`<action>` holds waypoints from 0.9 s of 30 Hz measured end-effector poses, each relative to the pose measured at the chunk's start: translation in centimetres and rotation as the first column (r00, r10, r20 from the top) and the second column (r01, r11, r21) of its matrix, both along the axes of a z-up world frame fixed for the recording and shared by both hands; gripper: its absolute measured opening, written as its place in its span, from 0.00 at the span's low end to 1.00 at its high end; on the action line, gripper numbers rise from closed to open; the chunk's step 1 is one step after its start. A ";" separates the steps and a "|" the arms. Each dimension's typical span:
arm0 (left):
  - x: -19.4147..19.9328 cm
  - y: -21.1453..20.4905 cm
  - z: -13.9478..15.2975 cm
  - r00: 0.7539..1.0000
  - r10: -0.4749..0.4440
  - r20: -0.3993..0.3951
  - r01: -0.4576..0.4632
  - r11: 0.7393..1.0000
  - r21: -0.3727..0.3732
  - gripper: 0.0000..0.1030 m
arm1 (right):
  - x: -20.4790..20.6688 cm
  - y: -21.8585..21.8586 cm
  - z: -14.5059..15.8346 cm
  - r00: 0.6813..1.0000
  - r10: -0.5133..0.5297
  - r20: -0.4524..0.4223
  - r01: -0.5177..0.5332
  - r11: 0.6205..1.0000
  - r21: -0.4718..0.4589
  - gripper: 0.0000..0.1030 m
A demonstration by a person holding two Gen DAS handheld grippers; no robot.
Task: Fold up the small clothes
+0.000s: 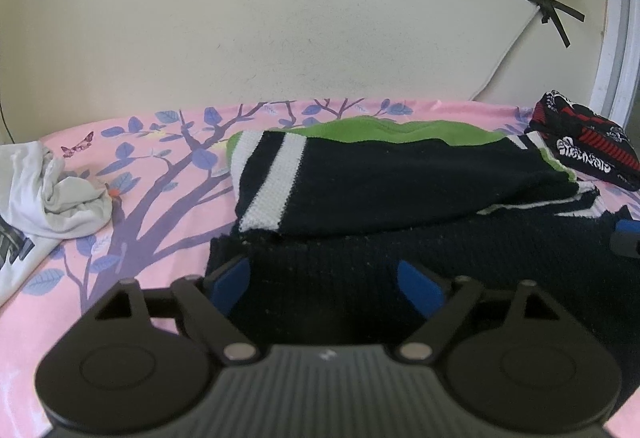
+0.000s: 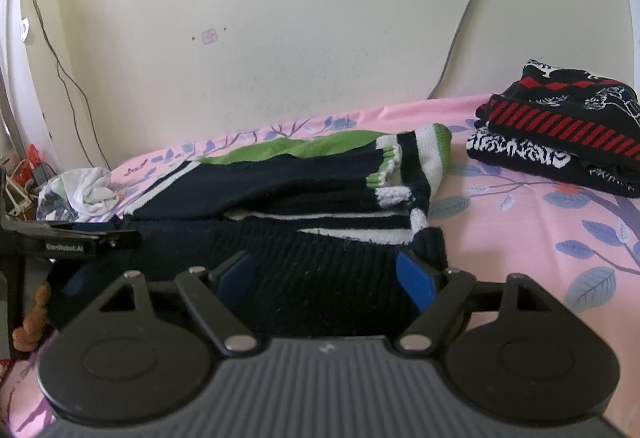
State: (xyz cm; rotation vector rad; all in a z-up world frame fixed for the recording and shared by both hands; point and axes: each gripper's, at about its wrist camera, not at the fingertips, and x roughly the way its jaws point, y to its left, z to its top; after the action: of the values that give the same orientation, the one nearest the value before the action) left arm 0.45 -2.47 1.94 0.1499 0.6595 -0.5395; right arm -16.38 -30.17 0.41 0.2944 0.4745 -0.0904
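A dark navy knit sweater [image 1: 400, 178] with white stripes and green trim lies on the pink bed sheet [image 1: 160, 198], its sleeves folded over the body. It also shows in the right wrist view [image 2: 288, 174]. My left gripper [image 1: 324, 278] is open, its blue pads astride the sweater's near hem at the left corner. My right gripper [image 2: 326, 274] is open, astride the near hem at the right corner. The left gripper [image 2: 80, 238] shows at the left of the right wrist view.
A folded black, red and white patterned sweater [image 2: 560, 126] sits at the back right; it also shows in the left wrist view [image 1: 584, 142]. A crumpled white garment [image 1: 52, 194] lies at the left. The wall [image 1: 320, 18] runs behind the bed, with a taped cable [image 1: 548, 2].
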 end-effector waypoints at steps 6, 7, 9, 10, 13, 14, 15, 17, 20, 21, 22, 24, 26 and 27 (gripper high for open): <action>0.0 -0.2 -0.1 1.000 -0.010 -0.007 0.010 1.000 0.013 0.86 | 0.0 0.0 0.0 1.000 0.002 -0.004 -0.002 1.000 -0.001 0.73; 0.0 -0.1 -0.1 1.000 -0.010 -0.007 0.010 1.000 0.013 0.86 | 0.1 0.0 0.0 1.000 0.003 -0.004 -0.003 1.000 0.000 0.73; 0.0 -0.2 -0.1 1.000 -0.009 -0.006 0.010 1.000 0.020 0.87 | 0.1 0.0 0.0 1.000 0.004 -0.007 -0.004 1.000 0.000 0.73; -0.1 -0.2 -0.1 1.000 -0.008 -0.005 0.008 1.000 0.028 0.87 | 0.2 0.0 0.0 1.000 0.004 -0.012 -0.004 1.000 0.000 0.73; -0.6 0.0 -0.2 1.000 -0.004 -0.005 0.004 0.999 0.041 0.87 | -0.1 0.0 -0.1 1.000 -0.001 -0.028 0.001 1.000 -0.002 0.72; -0.9 0.2 -0.2 1.000 -0.001 -0.006 0.002 0.999 0.040 0.87 | -0.4 0.0 -0.1 0.999 0.000 -0.032 -0.001 1.000 -0.005 0.71; -1.2 0.5 -0.2 1.000 0.001 -0.008 -0.001 0.999 0.040 0.87 | -0.8 0.2 -0.1 0.999 0.003 -0.037 -0.004 1.000 -0.014 0.71; -1.9 1.1 -0.3 1.000 0.001 -0.013 -0.001 0.999 0.036 0.87 | -1.6 0.5 -0.2 0.999 0.017 -0.042 -0.019 0.999 -0.034 0.71; -2.2 1.6 -0.2 1.000 -0.009 -0.018 0.010 1.000 0.027 0.87 | -2.2 0.8 -0.1 0.999 0.031 -0.042 -0.032 0.999 -0.041 0.71; -2.1 1.6 -0.1 1.000 -0.014 -0.020 0.015 1.000 0.026 0.87 | -2.1 0.7 0.0 0.998 0.040 -0.047 -0.043 0.998 -0.047 0.71; -2.1 1.6 0.0 0.999 -0.021 -0.025 0.022 0.999 0.027 0.87 | -2.0 0.7 0.2 0.997 0.053 -0.054 -0.056 0.997 -0.054 0.71; -2.1 2.2 1.0 0.996 -0.051 -0.070 0.052 0.999 0.001 0.87 | -2.1 -0.1 1.2 0.996 0.070 -0.057 -0.072 0.997 -0.033 0.69; -1.5 3.9 3.1 0.989 -0.100 -0.107 0.088 0.990 -0.107 0.87 | -2.7 -1.5 3.1 0.997 0.083 -0.004 -0.083 0.996 -0.009 0.69; -1.0 4.6 4.5 0.990 -0.100 -0.096 0.087 0.987 -0.138 0.88 | -2.7 -2.4 4.3 0.996 0.084 0.020 -0.084 0.996 -0.009 0.69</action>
State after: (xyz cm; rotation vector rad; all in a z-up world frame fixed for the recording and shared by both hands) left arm -0.55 2.13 6.44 0.0272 0.7162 -0.6835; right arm -19.09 -32.55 4.70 0.2667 0.4652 -0.0073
